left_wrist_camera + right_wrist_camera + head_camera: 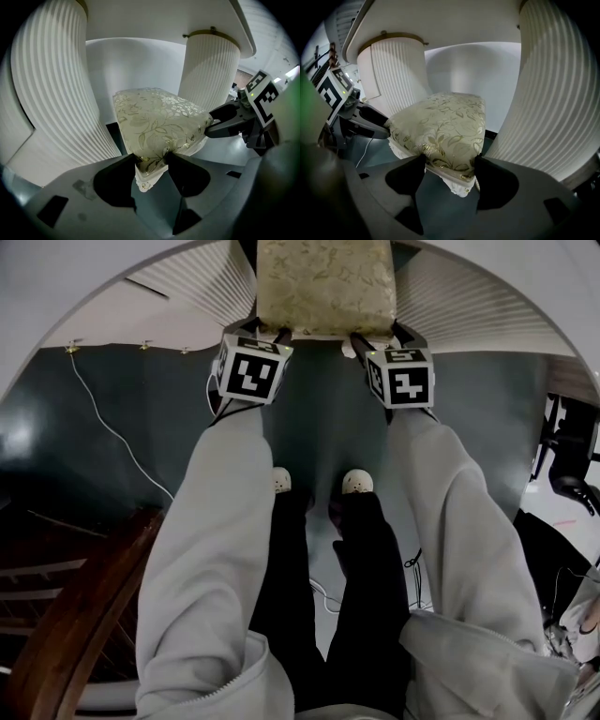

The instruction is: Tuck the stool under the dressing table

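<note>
Here the stool (324,285) sits top centre of the head view, partway between the desk's (192,282) two fluted legs and straight ahead — left gripper (266,332) and right gripper (373,339) each have jaws clenched on a near cushion corner, equally close.

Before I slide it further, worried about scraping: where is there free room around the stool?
Only narrow floor strips: between the stool and the left pedestal, and beside the right pedestal. The left gripper and right gripper crowd its near corners. Wider floor lies left of the person's legs, crossed by a cable.
</note>
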Motion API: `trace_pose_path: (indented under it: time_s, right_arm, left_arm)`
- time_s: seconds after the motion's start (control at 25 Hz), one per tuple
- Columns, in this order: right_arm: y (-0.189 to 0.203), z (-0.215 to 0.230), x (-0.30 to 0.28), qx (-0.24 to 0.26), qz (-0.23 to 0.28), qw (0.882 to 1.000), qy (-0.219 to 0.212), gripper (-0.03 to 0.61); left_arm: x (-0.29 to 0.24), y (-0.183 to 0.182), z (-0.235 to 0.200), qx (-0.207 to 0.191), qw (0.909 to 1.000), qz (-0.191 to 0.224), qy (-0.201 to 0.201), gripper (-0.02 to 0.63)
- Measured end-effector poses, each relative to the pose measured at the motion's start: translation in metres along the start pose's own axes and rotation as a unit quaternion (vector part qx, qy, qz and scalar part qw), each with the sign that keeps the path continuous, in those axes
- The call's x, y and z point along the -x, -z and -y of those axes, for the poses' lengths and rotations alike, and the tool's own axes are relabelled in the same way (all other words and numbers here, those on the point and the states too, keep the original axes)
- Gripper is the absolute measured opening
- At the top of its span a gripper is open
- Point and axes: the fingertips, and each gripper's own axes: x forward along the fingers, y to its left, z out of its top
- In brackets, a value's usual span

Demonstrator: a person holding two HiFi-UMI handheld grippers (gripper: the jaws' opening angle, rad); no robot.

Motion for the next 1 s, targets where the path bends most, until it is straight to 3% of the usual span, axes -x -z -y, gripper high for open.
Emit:
trace_pose_path:
  time_s: [0.8,1.0]
  right_arm:
    - [-0.044,0.03,-0.034,-0.018,0.001,1.0,0.009,0.383]
    - [-0.036,0.037,-0.025,-0.07,-0.004,0.998,0.004,0.426]
  left_arm:
    - [-0.029,-0.045,-0.039,-0.004,0.9992,0.022,-0.032,0.209]
    - [-0.021,-0.049,-0.027,-0.014,0.9988,0.048,0.001,0.216]
